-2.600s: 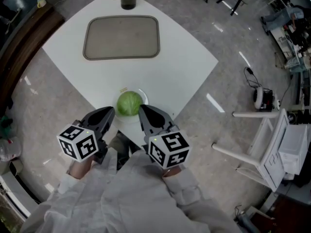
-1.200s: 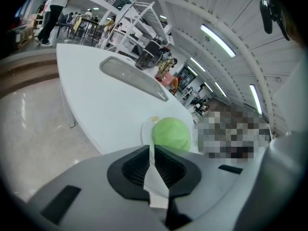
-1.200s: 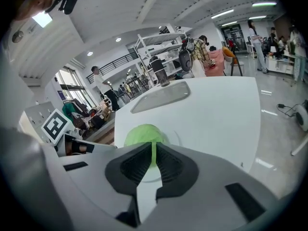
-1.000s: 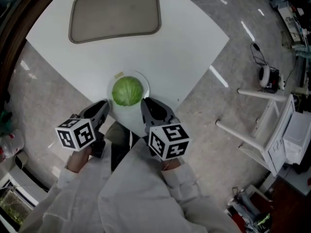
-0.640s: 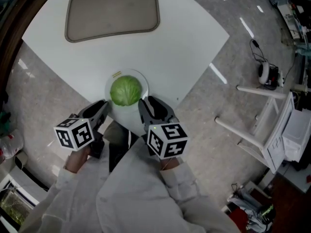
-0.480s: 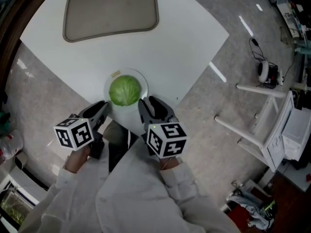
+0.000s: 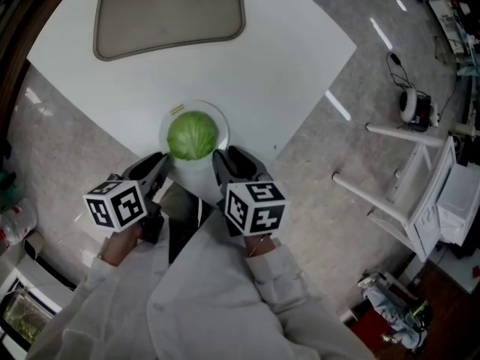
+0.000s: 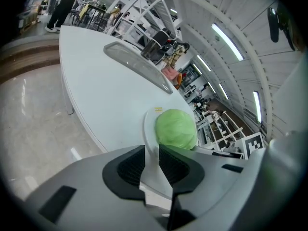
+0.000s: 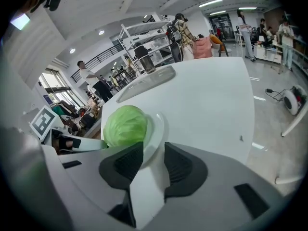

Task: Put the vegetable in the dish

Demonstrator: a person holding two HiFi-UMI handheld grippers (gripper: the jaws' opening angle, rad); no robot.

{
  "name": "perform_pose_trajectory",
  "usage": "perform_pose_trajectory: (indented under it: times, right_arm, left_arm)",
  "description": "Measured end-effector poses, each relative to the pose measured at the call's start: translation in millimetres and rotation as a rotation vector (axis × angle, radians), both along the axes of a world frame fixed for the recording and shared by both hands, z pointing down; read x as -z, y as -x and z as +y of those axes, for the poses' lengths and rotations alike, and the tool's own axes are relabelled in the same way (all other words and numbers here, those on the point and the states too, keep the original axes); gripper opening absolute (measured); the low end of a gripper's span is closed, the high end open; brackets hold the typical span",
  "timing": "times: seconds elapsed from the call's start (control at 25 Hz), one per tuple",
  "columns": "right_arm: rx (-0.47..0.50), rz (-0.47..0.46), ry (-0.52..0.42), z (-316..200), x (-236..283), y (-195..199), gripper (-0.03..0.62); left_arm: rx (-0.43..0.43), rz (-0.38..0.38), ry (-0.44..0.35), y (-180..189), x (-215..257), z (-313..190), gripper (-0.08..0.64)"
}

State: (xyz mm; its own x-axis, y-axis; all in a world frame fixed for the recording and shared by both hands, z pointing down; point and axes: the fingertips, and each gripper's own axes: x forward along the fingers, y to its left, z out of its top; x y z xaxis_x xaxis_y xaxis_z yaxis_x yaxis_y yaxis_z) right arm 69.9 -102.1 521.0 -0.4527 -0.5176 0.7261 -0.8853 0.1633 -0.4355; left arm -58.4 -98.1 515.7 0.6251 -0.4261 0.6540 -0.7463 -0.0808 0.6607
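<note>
A green cabbage [image 7: 191,135] sits in a white dish [image 7: 219,120] at the near corner of the white table [image 7: 292,43]. My left gripper [image 7: 159,163] is at the dish's left rim. In the left gripper view the dish's rim [image 8: 147,129] runs between the pads, which are closed on it, and the cabbage [image 8: 175,129] lies just beyond. My right gripper [image 7: 229,158] is at the right rim. Its jaws have just been opening, and in the right gripper view they stand apart round the dish's edge [image 9: 159,124] without pressing it, beside the cabbage [image 9: 126,125].
A shallow grey tray [image 7: 169,13] lies at the far side of the table. The table's edge runs close under both grippers, with stone floor below. A white rack [image 7: 420,193] and a cabled device [image 7: 414,107] are on the floor to the right.
The right gripper has dipped and rolled a little beside the dish. The cabbage and dish stay at the same table corner. The left gripper has held still.
</note>
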Motion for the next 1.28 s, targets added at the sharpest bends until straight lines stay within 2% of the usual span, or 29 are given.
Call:
perform_pose_trajectory:
  times: [0.44,0.8,1.28]
  right_arm:
    - [-0.006,0.008,0.010,-1.3,-1.5,-3.1,0.124]
    - [-0.013,0.020,0.009,-3.1,-2.6,0.1,0.124]
    - [-0.097,-0.061,0.032,-5.8,-4.2,-0.4,0.103]
  left_arm:
    - [0.061,0.058,0.038,-0.3,-1.9,-5.8,0.074]
    - [0.068,0.061,0.047,0.1,-3.4,-8.0,0.070]
    - [0.122,0.094,0.061,0.9,-5.3,-8.9,0.054]
